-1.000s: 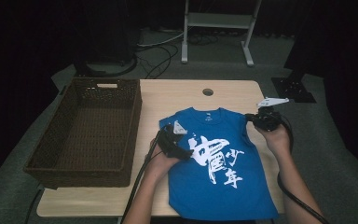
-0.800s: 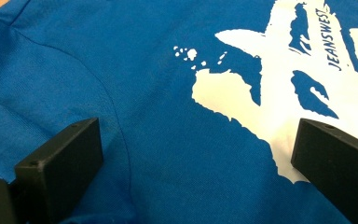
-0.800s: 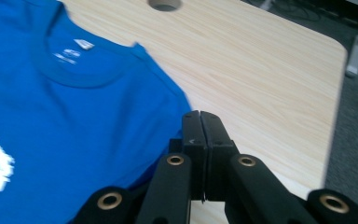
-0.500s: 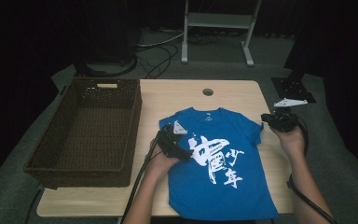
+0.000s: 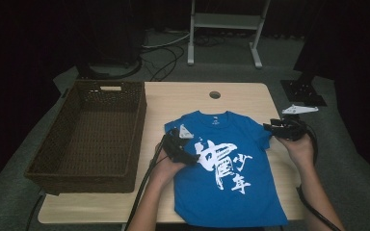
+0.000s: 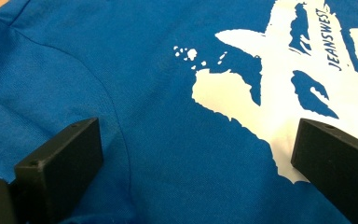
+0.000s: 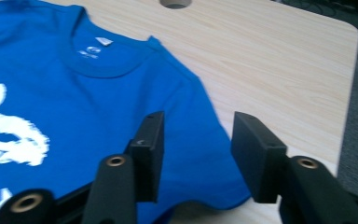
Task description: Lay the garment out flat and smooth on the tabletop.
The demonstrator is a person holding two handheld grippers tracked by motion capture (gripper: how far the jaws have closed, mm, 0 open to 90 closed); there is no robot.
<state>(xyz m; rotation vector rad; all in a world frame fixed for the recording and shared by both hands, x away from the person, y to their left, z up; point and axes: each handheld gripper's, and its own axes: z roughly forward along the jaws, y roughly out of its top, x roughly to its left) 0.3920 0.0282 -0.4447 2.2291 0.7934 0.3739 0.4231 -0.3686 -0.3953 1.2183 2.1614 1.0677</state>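
A blue T-shirt [image 5: 226,178] with white printed characters lies flat, front up, on the wooden table [image 5: 173,103], its collar toward the far edge. My left gripper [image 5: 189,157] rests on the shirt's left chest beside the print. In the left gripper view it [image 6: 196,154] stands open, jaws wide apart over the fabric [image 6: 168,107]. My right gripper [image 5: 270,128] is at the shirt's right sleeve. Its jaws have just been opening and now stand apart [image 7: 198,149] just above the sleeve [image 7: 191,116], not pressing it.
A dark wicker basket [image 5: 137,125] with nothing in it stands on the table's left side. A round hole [image 5: 215,95] is in the tabletop near the far edge. The table's right edge is close beside the right hand. Cables trail off the front edge.
The right gripper moved to the right along the sleeve and its jaws came open, letting go of the sleeve. The left gripper stayed put on the shirt.
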